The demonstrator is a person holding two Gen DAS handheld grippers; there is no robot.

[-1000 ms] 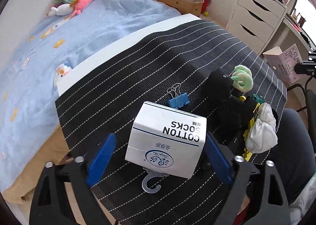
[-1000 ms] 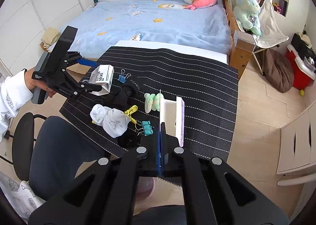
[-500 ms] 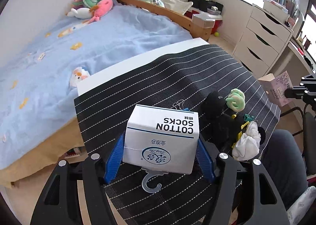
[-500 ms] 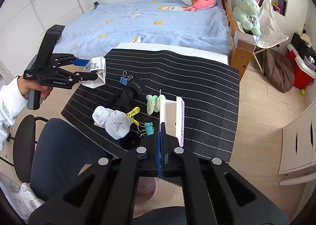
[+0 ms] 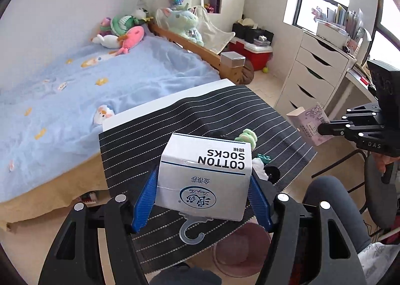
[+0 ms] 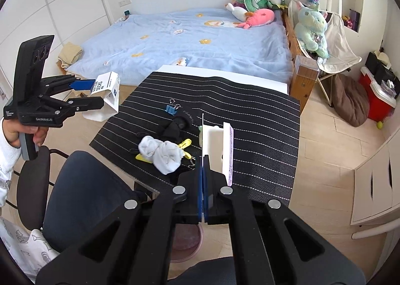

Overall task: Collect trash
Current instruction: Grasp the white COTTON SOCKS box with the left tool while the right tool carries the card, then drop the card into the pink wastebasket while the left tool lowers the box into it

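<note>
Bedroom, striped counter (image 6: pixel 250 115) by bed. Left tool (image 5: pixel 203 195) clamps white sock box (image 5: pixel 207 175), lifted off counter's 9 o'clock edge. Right tool (image 6: pixel 203 180) pinched shut on purple carton (image 6: pixel 220 150). Keep grips firm, carry both over pink bin (image 5: pixel 237 250) below, then release.

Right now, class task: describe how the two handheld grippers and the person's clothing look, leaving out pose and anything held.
Both grippers are black angular frames with silver bolts and blue fingers. The left gripper shows ridged blue fingers; seen from the right wrist, it has small white lettering, a grey handle and a black camera block on top. The right gripper has thin blue pads and "DAS" lettering. The person wears a white sleeve and dark trousers.
</note>
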